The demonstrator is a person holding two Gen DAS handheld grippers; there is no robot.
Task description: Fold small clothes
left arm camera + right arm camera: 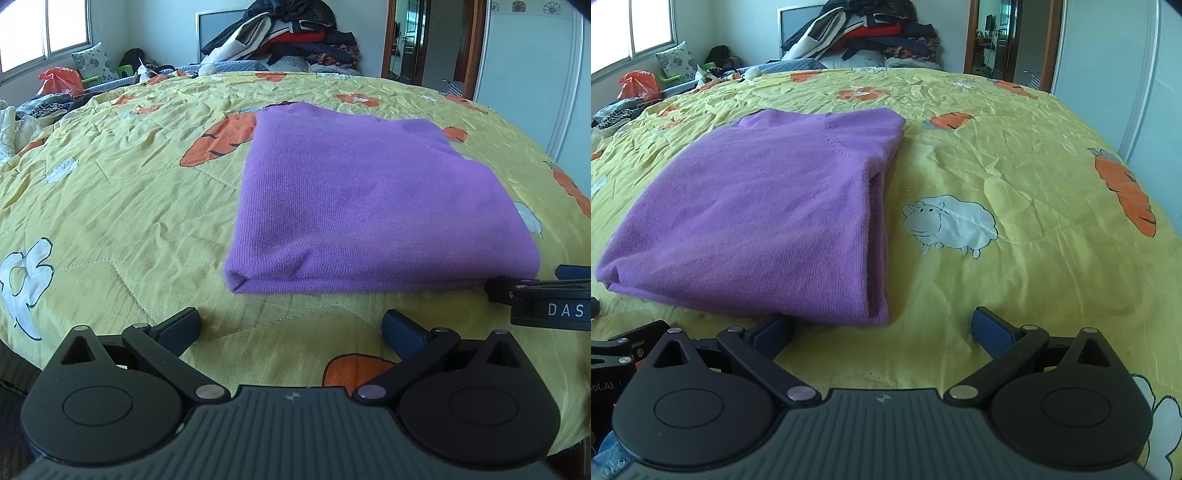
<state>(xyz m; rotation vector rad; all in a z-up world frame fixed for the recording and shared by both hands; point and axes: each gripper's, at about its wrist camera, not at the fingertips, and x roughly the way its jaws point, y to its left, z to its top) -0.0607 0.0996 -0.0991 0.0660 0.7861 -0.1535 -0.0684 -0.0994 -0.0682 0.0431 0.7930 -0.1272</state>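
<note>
Left wrist: clothes pile (pixel 288 33) behind folded purple sweater (pixel 369 195), bedspread (pixel 129 192).

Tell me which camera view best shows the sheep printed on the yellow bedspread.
The right wrist view. There the white sheep print lies whole and unobstructed on the yellow carrot-patterned quilted bedspread, right of the folded purple knit garment. The left wrist view shows only a white sliver of it beyond the garment's right edge.
</note>
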